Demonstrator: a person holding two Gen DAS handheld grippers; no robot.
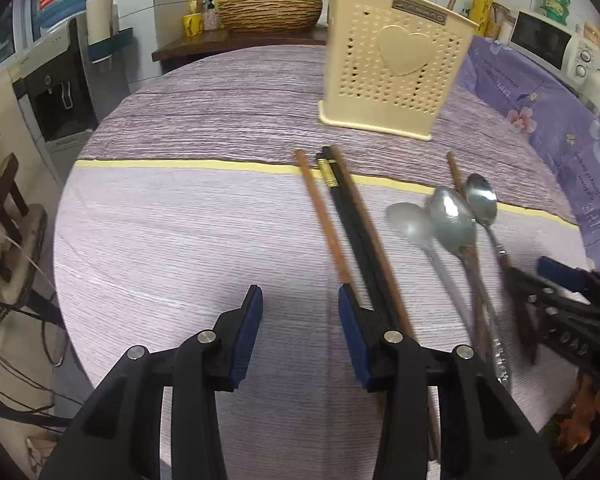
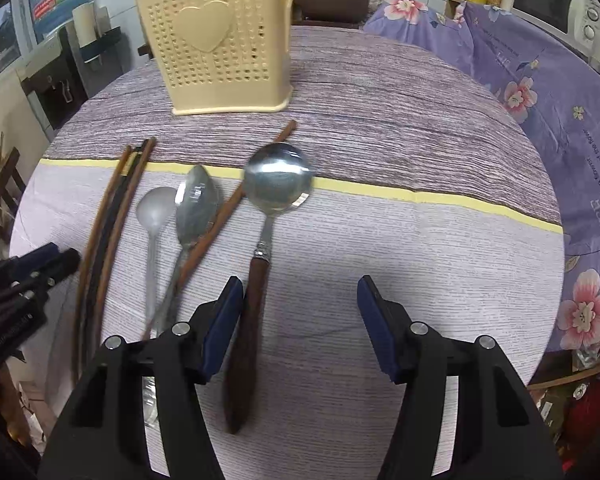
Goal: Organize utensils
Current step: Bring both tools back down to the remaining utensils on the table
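Note:
A cream perforated utensil holder [image 1: 396,68] with a heart stands upright at the table's far side; it also shows in the right wrist view [image 2: 220,44], with two brown sticks in it. Brown and black chopsticks [image 1: 352,224] lie on the cloth, just right of my open, empty left gripper [image 1: 300,300]. Three spoons [image 1: 452,220] lie to their right. In the right wrist view a wood-handled spoon [image 2: 278,184] lies just inside the left finger of my open, empty right gripper [image 2: 300,288]. Two more spoons [image 2: 196,204] and one brown chopstick [image 2: 228,212] lie left of it.
The round table has a purple striped cloth [image 1: 180,240] with a yellow band. A floral purple cloth [image 2: 540,100] covers furniture at right. A wicker basket [image 1: 270,14] sits on a sideboard behind. A water dispenser [image 1: 56,92] stands at left, a microwave [image 1: 540,40] at right.

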